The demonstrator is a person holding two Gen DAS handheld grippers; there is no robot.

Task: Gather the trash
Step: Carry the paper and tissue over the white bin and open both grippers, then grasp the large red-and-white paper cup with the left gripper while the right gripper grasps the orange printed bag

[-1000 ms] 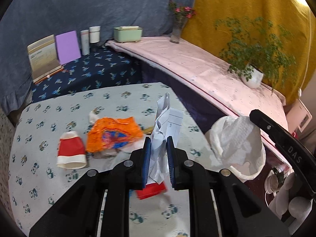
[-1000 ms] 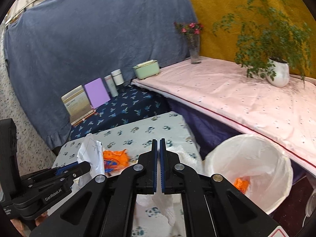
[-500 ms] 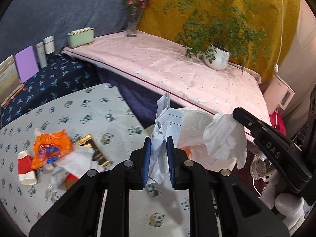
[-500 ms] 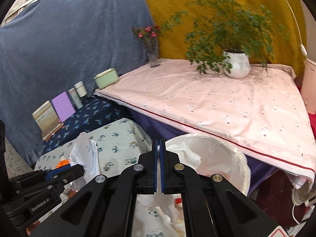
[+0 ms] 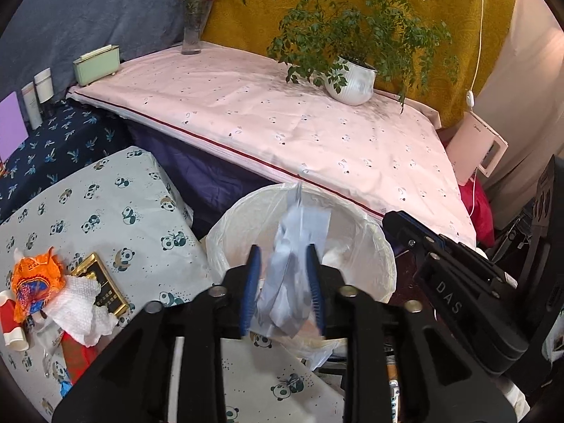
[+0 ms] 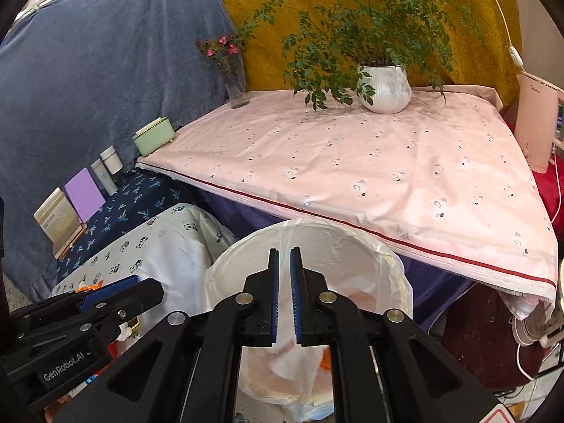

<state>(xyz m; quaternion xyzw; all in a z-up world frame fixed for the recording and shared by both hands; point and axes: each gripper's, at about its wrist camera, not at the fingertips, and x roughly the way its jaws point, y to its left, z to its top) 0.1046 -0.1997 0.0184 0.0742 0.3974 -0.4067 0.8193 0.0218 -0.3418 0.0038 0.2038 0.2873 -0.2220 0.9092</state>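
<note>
My left gripper (image 5: 283,282) hangs over the white-lined bin (image 5: 225,236), its jaws opening. A crumpled white paper (image 5: 292,246) sits blurred and loose between the blue pads. My right gripper (image 6: 284,282) is above the same bin (image 6: 317,224), jaws opening to a narrow gap with nothing between them. A white tissue (image 6: 282,363) and orange scraps lie inside the bin below it. Each gripper shows in the other's view: the right gripper (image 5: 440,264) at the right, the left gripper (image 6: 116,292) at the lower left.
On the panda-print table (image 5: 116,211) lie an orange wrapper (image 5: 35,278), a white tissue (image 5: 77,303), a gold-and-black packet (image 5: 102,289) and a red-and-white cup (image 5: 10,320). Behind the bin runs a pink-clothed table (image 5: 282,116) with a potted plant (image 5: 352,81) and a flower vase (image 5: 192,35).
Both grippers swung right, from over the panda table to above the bin. The left jaws widened around the paper. The right jaws parted and the tissue it carried dropped.
</note>
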